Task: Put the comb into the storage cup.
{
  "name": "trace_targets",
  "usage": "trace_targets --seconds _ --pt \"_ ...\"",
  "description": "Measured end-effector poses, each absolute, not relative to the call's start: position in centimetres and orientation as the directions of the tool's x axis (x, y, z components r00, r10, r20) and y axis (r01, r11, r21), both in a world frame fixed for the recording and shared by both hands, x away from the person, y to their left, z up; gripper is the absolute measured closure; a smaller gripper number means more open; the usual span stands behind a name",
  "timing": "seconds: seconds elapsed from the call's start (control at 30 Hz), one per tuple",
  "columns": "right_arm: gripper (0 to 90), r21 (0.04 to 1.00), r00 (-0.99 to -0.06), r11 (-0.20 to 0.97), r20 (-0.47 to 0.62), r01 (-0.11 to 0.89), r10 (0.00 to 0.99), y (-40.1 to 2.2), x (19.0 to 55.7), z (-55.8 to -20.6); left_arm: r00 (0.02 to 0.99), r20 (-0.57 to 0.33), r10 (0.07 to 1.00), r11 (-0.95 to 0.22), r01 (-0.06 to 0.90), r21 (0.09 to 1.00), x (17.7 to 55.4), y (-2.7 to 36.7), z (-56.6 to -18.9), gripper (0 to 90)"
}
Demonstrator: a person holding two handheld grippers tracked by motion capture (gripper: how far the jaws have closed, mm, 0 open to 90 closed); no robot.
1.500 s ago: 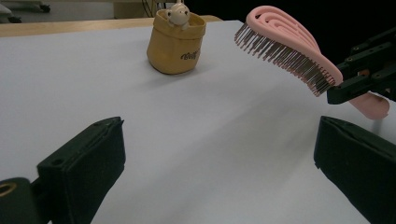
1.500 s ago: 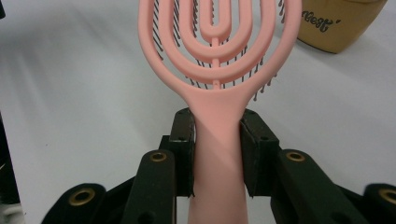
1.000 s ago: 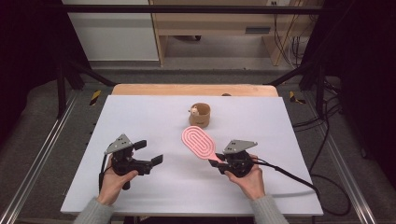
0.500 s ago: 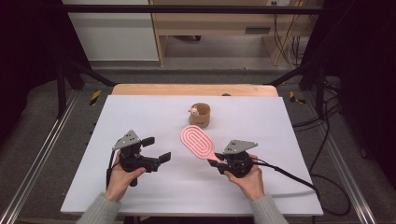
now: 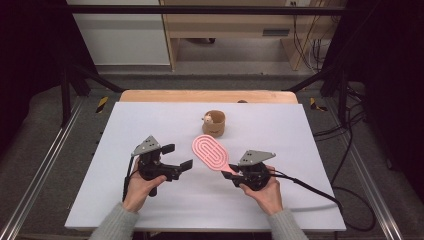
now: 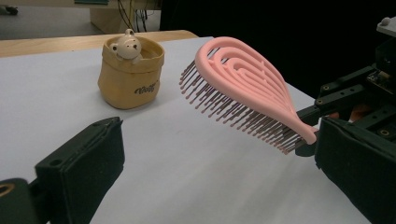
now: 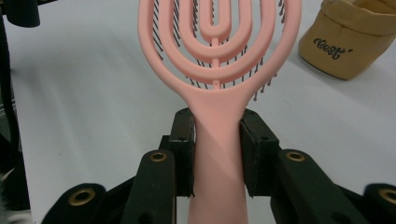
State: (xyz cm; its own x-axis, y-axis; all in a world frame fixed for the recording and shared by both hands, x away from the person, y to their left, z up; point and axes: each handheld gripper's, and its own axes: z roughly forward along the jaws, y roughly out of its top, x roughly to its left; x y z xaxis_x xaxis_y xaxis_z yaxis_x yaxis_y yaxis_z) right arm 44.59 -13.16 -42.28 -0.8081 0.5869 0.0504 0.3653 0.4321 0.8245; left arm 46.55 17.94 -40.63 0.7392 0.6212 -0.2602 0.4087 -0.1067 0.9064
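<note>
A pink vented hairbrush [image 5: 210,152] hangs a little above the white table [image 5: 150,120], bristles down. My right gripper [image 5: 231,172] is shut on its handle, and in the right gripper view the pads clamp the handle [image 7: 217,154] from both sides. To the brush's left my left gripper [image 5: 177,156] stands open with nothing between its fingers. From the left gripper view the brush head [image 6: 243,79] lies ahead to the right. Beyond the brush sits a tan fabric pouch [image 5: 215,123] with a small bear figure [image 6: 126,44] peeking out.
The table's wooden far edge [image 5: 207,96] lies behind the pouch. Metal frame rails [image 5: 40,165] run along both sides. A black cable [image 5: 310,187] trails right from the right gripper. Bare white surface spreads to the left and in front of both hands.
My left gripper has moved right, closer to the hairbrush, with its jaws still open. The right gripper and the brush have kept still.
</note>
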Motion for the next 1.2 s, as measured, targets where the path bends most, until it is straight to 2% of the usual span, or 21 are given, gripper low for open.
trace_targets --seconds 0.87,1.2 --pt "69.3 0.831 -0.818 0.437 0.037 0.344 0.574 -12.7 44.5 -42.2 0.729 -0.315 0.607 -0.079 0.450 0.890 47.6 15.1 -41.2 1.6" --pt "69.3 0.837 -0.819 0.431 0.035 0.338 0.573 -12.7 44.4 -42.2 0.729 -0.343 0.593 -0.065 0.467 0.882 47.8 14.1 -41.5 6.5"
